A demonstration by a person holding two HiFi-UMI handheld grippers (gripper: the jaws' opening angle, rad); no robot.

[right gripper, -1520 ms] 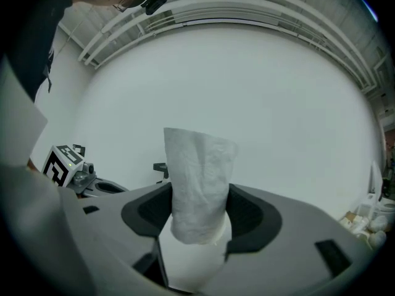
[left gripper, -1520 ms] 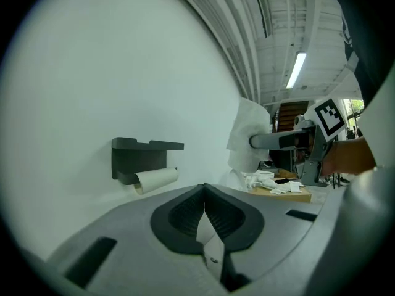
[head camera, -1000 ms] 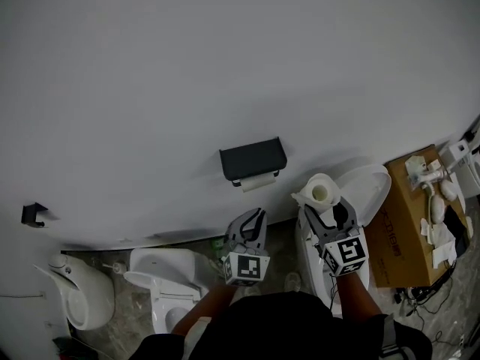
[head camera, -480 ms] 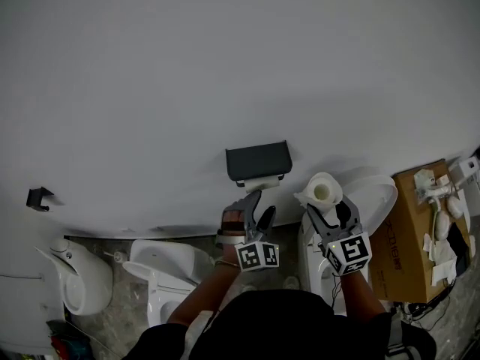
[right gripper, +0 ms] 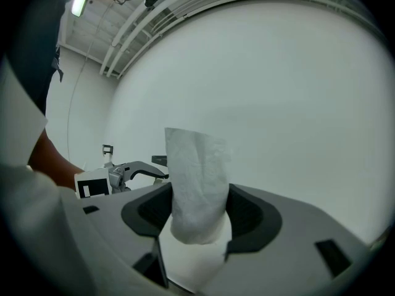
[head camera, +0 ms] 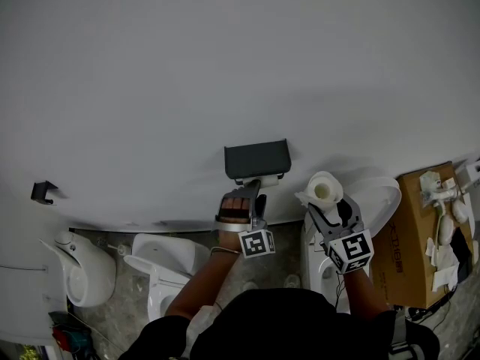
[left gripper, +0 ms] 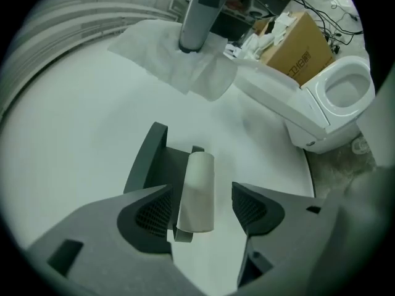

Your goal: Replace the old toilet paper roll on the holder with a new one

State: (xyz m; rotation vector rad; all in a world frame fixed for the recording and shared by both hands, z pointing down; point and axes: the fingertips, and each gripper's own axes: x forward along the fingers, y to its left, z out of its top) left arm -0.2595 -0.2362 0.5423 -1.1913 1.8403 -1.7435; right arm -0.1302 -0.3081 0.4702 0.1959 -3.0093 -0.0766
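Left gripper [left gripper: 201, 209], fingers just swung wide, straddles the old roll [left gripper: 197, 187] under the dark wall holder [left gripper: 148, 159] without pressing it, probably lining up to pull it off; that roll looks thin, nearly bare; right gripper [right gripper: 199, 217] clamps the plump, crinkled new roll [right gripper: 196, 177], ready beside the holder.

holder [head camera: 257, 158]: dark grey | old roll [left gripper: 197, 190]: off-white | new roll [head camera: 324, 190]: white | box [head camera: 405, 238]: brown

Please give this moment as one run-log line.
left gripper: just opened, jaws astride old roll | right gripper: shut on new roll | holder: old roll on it
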